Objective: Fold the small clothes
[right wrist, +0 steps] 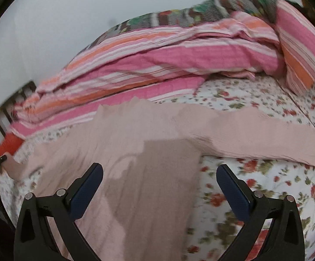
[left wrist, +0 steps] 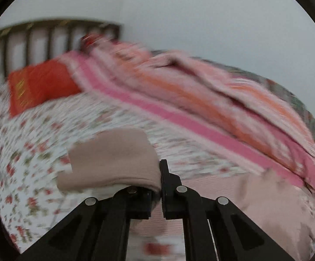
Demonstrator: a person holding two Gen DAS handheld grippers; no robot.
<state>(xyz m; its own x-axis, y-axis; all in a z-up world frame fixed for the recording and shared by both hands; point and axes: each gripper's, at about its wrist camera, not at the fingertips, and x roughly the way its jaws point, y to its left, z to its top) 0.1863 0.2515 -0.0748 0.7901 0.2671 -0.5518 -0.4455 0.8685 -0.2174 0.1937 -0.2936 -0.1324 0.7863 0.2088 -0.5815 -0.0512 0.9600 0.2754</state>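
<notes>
Lying across the floral bed [right wrist: 255,198], the pink garment [right wrist: 135,134] was seen just ahead of the right gripper [right wrist: 159,174], whose jaws were spread over it. The left gripper [left wrist: 160,174] was pinched shut on a garment fold, lifted near the bed's near edge.

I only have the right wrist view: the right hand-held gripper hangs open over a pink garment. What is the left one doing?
Observer: In the left wrist view, the left hand-held gripper is shut on a fold of the pink garment, which drapes over one finger.
Operator: And the red sliver at my left edge?
Observer: A red pillow with yellow markings, lying on the floral sheet in front of a dark slatted headboard.
</notes>
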